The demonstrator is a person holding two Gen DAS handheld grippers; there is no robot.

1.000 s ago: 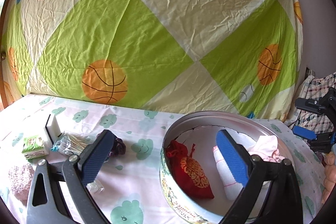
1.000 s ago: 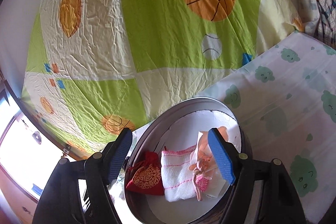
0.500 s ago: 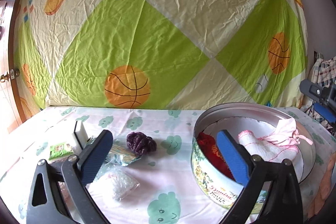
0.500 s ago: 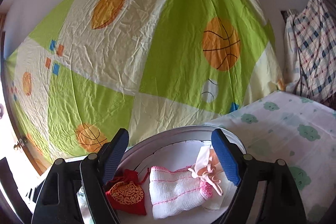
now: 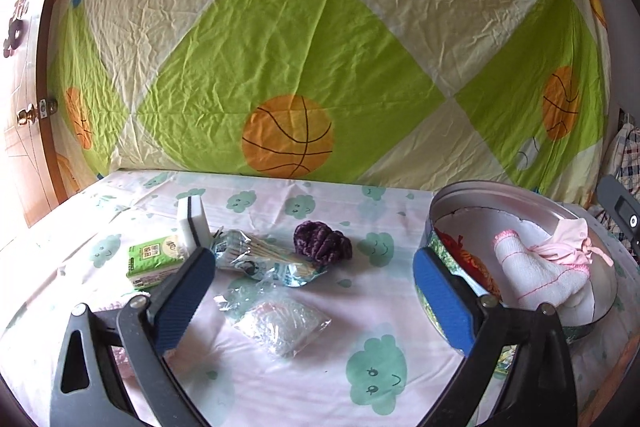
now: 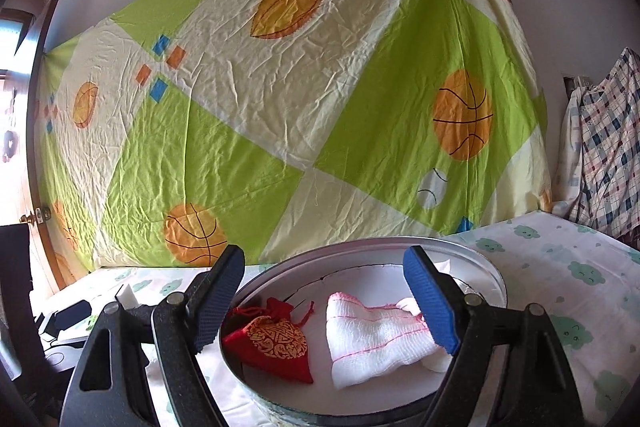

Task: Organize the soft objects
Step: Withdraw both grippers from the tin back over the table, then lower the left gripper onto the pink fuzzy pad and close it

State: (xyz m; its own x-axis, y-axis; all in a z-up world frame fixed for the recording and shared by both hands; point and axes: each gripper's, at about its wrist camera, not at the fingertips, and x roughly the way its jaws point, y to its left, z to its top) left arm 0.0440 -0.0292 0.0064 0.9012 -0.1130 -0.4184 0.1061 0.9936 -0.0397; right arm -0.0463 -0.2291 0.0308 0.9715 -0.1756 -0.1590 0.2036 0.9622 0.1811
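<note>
- While the round tin is seen by both views, its red pouch and white knitted cloth are shown fully only by the right wrist view; both are seen lying inside the tin.
- Only in the left wrist view are the purple scrunchie, green tissue pack, sponge and clear bag seen on the bed sheet, toward its left edge.
- Print on the tissue pack cannot be read.
- Left gripper: jaws spread, nothing held.
- Right gripper: jaws spread, nothing held.
</note>
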